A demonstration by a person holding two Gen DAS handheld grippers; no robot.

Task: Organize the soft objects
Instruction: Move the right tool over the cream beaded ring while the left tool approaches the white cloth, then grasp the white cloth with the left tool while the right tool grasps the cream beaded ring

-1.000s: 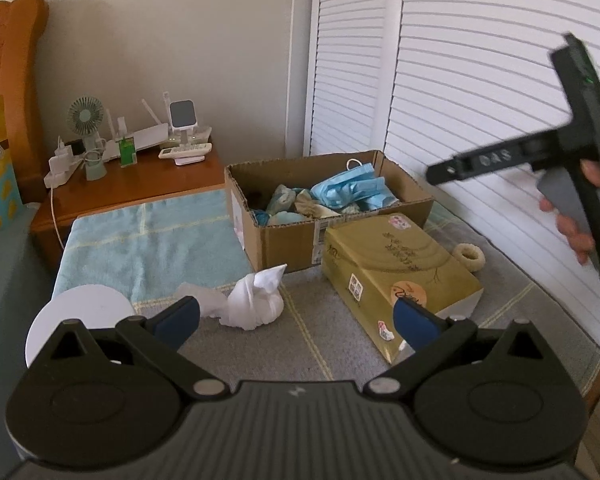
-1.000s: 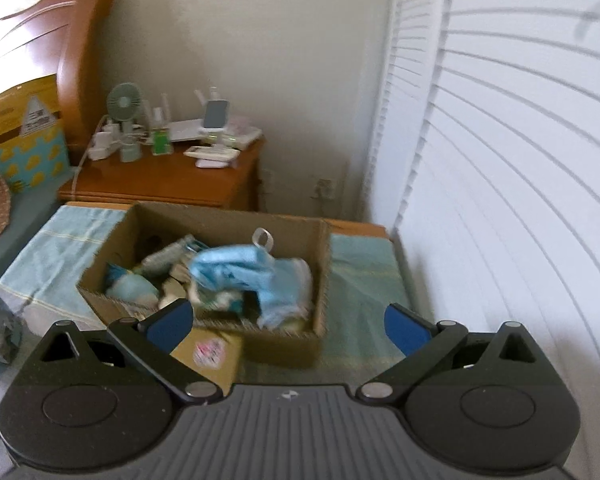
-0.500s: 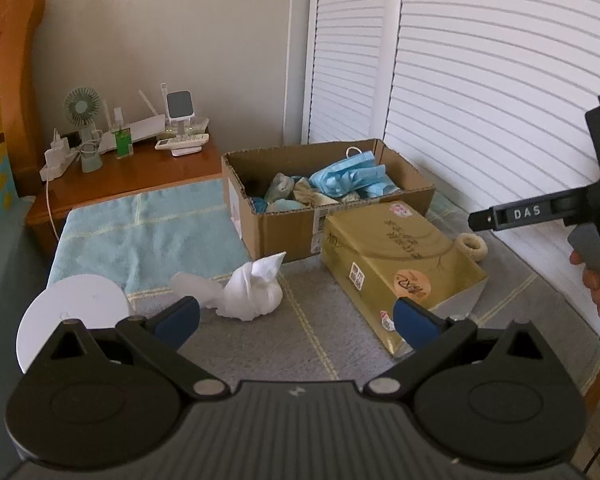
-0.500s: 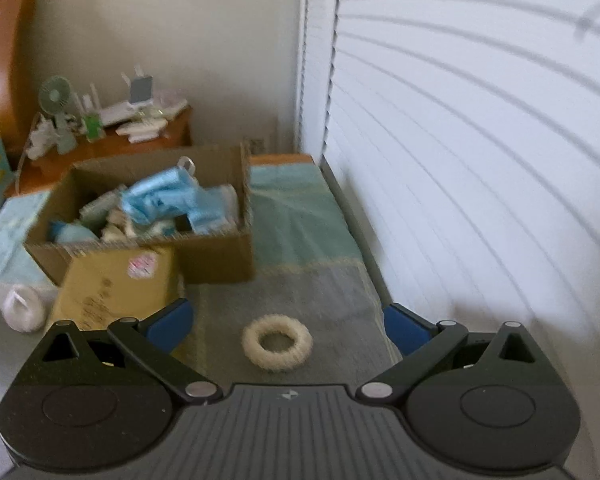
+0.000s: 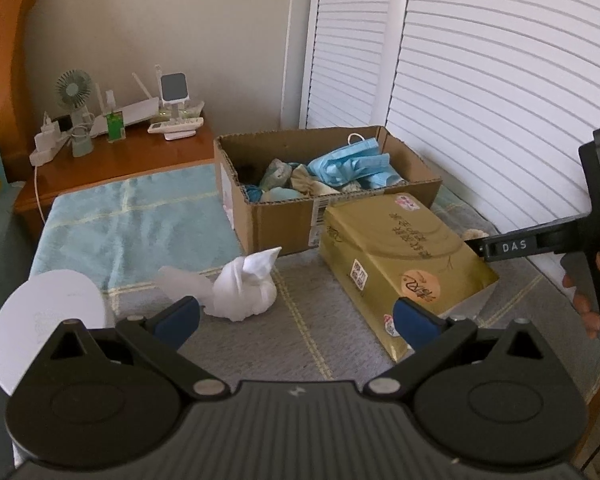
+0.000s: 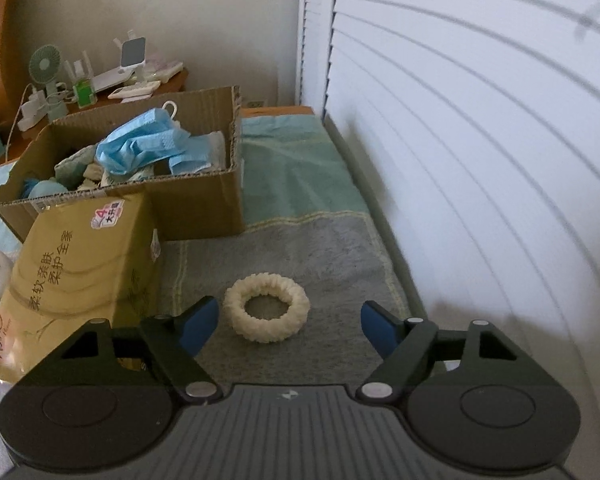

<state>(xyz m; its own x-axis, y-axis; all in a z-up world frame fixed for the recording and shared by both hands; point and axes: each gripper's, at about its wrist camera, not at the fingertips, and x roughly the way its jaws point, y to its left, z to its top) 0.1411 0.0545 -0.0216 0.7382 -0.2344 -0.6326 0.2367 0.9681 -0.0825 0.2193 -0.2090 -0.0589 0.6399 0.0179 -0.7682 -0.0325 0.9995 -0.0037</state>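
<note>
the landmark here is the open brown cardboard box (image 6: 204, 200), which sits on a towel that is teal at the far part and grey at the near part (image 6: 300, 248). inside the box lie crumpled light blue face masks (image 6: 148, 144) on top of other soft cloth pieces in pale green and beige. against the near wall of the box leans a gold-coloured plastic pack of tissues with chinese print (image 6: 80, 256); it touches the box and partly covers its front. in front of the box and just right of the gold pack, a cream knitted ring-shaped scrunchie (image 6: 266, 307) lies flat on the grey part of the towel, alone, with nothing on it. to the front-left of the box, a white knotted cloth bundle (image 5: 244, 290) rests on the towel, and further left is a round white lid (image 5: 48, 320). behind the box on its left stands a wooden nightstand (image 5: 116, 168) with a small green fan (image 5: 74, 92), chargers and remotes. white louvred doors (image 6: 480, 140) run along the right side of the box.

the right gripper (image 6: 290, 320) hovers low over the scrunchie; its blue pads are spread wide, one at each side of the ring, apart from it, and it carries nothing. the gold pack is just beside its left finger.

the left gripper (image 5: 296, 318) is also spread wide and carries nothing, above the towel, with the white bundle near its left pad.
</note>
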